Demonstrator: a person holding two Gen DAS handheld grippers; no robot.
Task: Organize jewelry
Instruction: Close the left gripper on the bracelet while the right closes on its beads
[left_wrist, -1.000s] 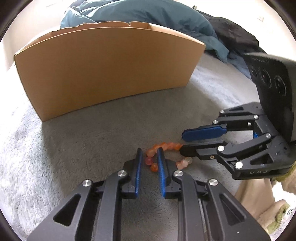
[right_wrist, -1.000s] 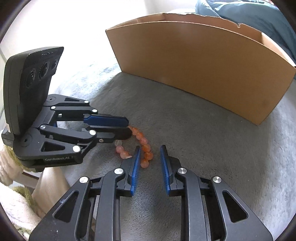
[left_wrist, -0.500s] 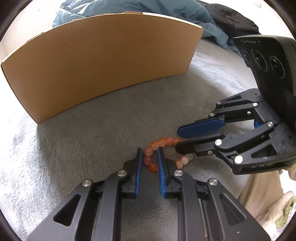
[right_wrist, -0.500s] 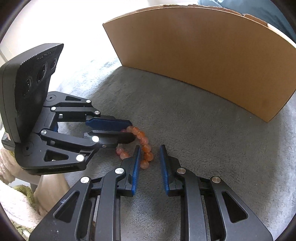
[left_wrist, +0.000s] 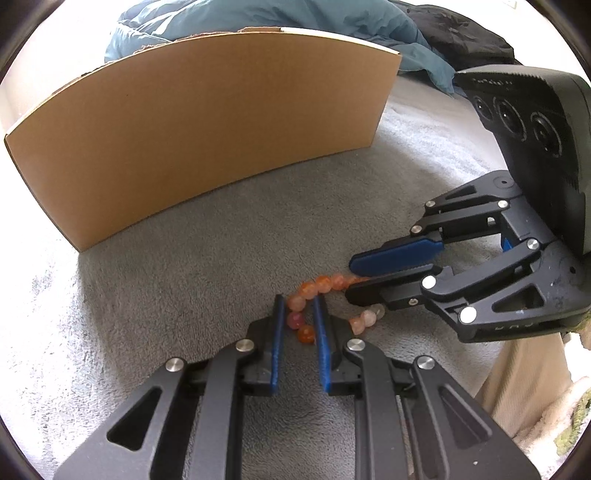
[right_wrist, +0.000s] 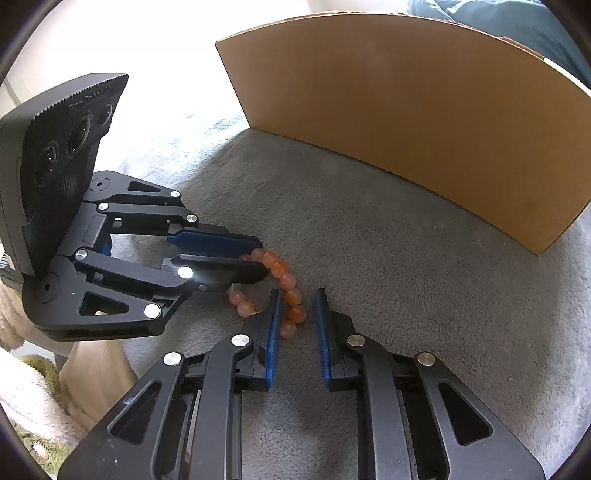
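Orange and pink beads of a bracelet (left_wrist: 325, 291) lie on a grey fleece blanket (left_wrist: 177, 288), a strand between each pair of fingers. The left gripper (left_wrist: 298, 314) stands narrow around the beads, pads apparently touching. The right gripper (right_wrist: 294, 308) is closing, with beads against one pad only. Risk: the two pulling apart could strain the elastic, or round beads could slip free. A cardboard box (left_wrist: 207, 122) wall stands far behind, with open blanket between; lifting over its rim needs height.
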